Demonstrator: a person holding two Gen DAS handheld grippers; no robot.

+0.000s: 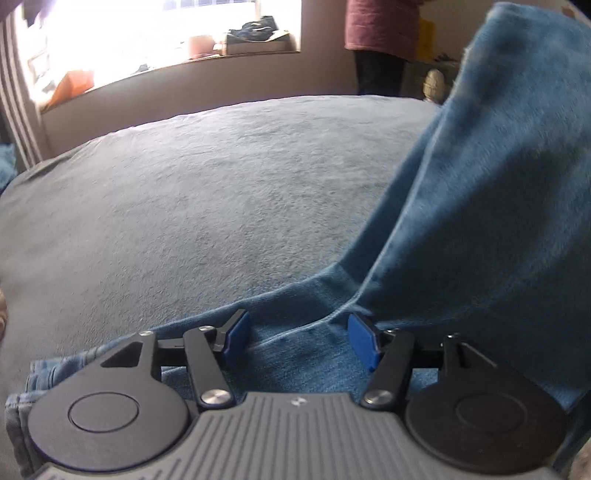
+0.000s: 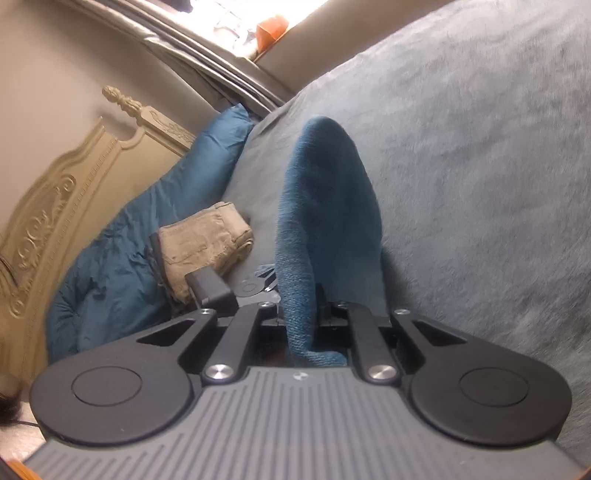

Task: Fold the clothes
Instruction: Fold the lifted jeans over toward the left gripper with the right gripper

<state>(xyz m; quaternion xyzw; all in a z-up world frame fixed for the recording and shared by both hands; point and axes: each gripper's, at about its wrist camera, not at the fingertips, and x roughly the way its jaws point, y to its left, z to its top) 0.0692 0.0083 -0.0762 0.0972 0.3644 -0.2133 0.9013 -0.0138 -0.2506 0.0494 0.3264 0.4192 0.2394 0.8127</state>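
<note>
**Jeans on the bed, one end lifted**

On the grey-blue blanket point(image 1: 207, 192) covering the bed lie blue jeans point(image 1: 306, 354), part flat under the left gripper point(image 1: 300, 339) and part pulled up into a tall fold at the right of that view. The left gripper's blue pads point(image 1: 364, 341) stand wide apart above the denim, holding nothing. The right gripper point(image 2: 300, 314) has its jaws pressed together on a strip of the jeans point(image 2: 325, 206), which rises from between the fingers in a rounded hump. Beside it, on the blanket, sits a folded tan garment point(image 2: 207, 240), touching a teal quilt point(image 2: 147, 229) that lies against a carved cream headboard point(image 2: 66, 192). Across the bed, a person in a maroon top point(image 1: 382, 27) stands near a bright window point(image 1: 155, 33).
</note>
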